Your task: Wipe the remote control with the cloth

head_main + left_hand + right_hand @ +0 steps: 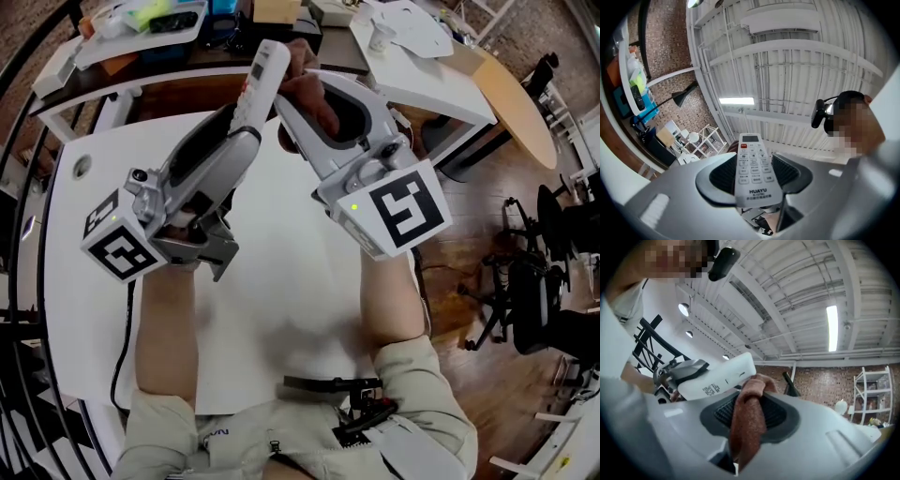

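Observation:
My left gripper [236, 120] is shut on a white remote control [262, 80], which I hold raised and tilted above the white table [281, 300]. In the left gripper view the remote control [753, 168] lies between the jaws, its buttons toward the camera. My right gripper [309, 94] is shut on a reddish-brown cloth [305, 89]. The bunched cloth [749, 420] presses against the back of the remote control [719, 378] near its upper end. Both grippers [750, 404] point upward, with the ceiling behind them.
A second white table [422, 75] with paper on it stands at the back right, beside a round wooden tabletop [516, 103]. Trays of small items [141, 23] sit on a shelf at the back left. A black office chair [534, 272] stands on the floor at the right.

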Demonstrator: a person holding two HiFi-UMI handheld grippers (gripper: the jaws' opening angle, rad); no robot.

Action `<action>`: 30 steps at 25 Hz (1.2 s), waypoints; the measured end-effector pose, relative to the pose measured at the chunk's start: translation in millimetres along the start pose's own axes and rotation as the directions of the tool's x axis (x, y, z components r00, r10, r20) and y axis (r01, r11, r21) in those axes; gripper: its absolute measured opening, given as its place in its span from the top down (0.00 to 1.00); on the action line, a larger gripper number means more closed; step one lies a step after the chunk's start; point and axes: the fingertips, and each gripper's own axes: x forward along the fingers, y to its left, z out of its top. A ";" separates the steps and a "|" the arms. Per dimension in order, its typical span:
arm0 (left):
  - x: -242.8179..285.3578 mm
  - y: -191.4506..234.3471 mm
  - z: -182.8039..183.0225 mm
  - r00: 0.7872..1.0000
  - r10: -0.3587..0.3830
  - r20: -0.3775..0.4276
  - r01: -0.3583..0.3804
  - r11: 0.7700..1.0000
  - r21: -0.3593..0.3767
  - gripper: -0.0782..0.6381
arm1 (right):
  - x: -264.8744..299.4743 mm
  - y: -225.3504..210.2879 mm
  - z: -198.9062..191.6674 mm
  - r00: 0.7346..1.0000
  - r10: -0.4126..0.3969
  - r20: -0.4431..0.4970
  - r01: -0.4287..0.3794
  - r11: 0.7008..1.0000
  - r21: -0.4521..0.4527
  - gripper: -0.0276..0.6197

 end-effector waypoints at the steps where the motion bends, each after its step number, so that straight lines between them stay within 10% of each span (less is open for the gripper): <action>1: -3.1 11.6 -0.4 1.000 0.027 -0.001 -0.027 1.000 -0.009 0.55 | 5.4 2.8 -7.1 1.000 0.015 -0.017 -0.015 1.000 0.001 0.79; 19: -28.0 47.0 18.5 0.986 0.135 0.102 -0.126 0.988 -0.092 0.55 | 17.5 100.5 -52.1 0.872 0.441 -0.212 -0.455 0.890 -0.019 0.79; 24: -30.4 49.3 21.0 0.978 0.183 0.099 -0.182 0.983 -0.017 0.55 | 15.7 75.6 -41.7 0.912 0.382 -0.149 -0.384 0.923 0.019 0.79; 27: -34.6 55.3 23.0 0.948 0.311 0.062 -0.317 0.928 0.197 0.55 | 13.4 36.0 -35.4 0.969 0.222 -0.108 -0.217 0.974 0.058 0.79; 30: -38.8 60.1 21.7 0.893 0.447 0.045 -0.421 0.797 0.434 0.55 | 12.0 11.4 -35.6 0.990 0.109 -0.093 -0.102 0.991 0.082 0.79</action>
